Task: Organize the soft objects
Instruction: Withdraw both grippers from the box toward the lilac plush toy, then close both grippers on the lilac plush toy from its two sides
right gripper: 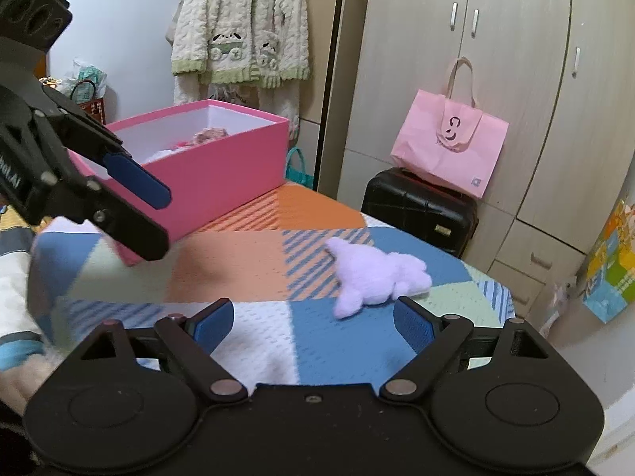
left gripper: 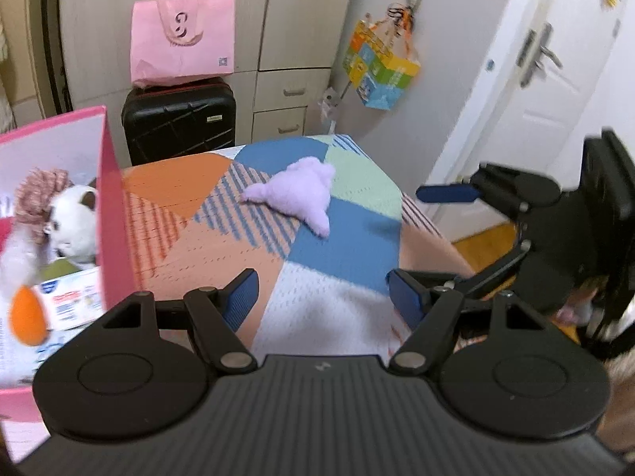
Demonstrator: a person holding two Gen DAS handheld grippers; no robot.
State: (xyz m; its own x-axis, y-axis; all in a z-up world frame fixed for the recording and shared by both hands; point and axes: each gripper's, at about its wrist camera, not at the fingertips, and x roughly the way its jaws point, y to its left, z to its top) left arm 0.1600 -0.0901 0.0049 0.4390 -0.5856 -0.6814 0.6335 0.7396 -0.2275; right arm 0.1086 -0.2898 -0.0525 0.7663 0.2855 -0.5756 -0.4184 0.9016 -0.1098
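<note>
A lilac plush toy (left gripper: 298,194) lies on the patchwork tablecloth (left gripper: 206,246), far of centre; it also shows in the right wrist view (right gripper: 377,275), just beyond my right fingertip. A pink box (left gripper: 113,214) at the left holds a white plush (left gripper: 75,222), a pinkish knitted item (left gripper: 39,194) and an orange piece (left gripper: 25,315). The box also shows in the right wrist view (right gripper: 214,170). My left gripper (left gripper: 321,297) is open and empty over the table. My right gripper (right gripper: 313,323) is open and empty, near the lilac toy. Each gripper shows in the other's view.
A black suitcase (left gripper: 178,119) with a pink paper bag (left gripper: 182,39) on it stands behind the table by beige cupboards. A colourful bag (left gripper: 381,67) hangs on the wall. A white door (left gripper: 535,59) is at the right. A knitted cardigan (right gripper: 242,27) hangs behind the box.
</note>
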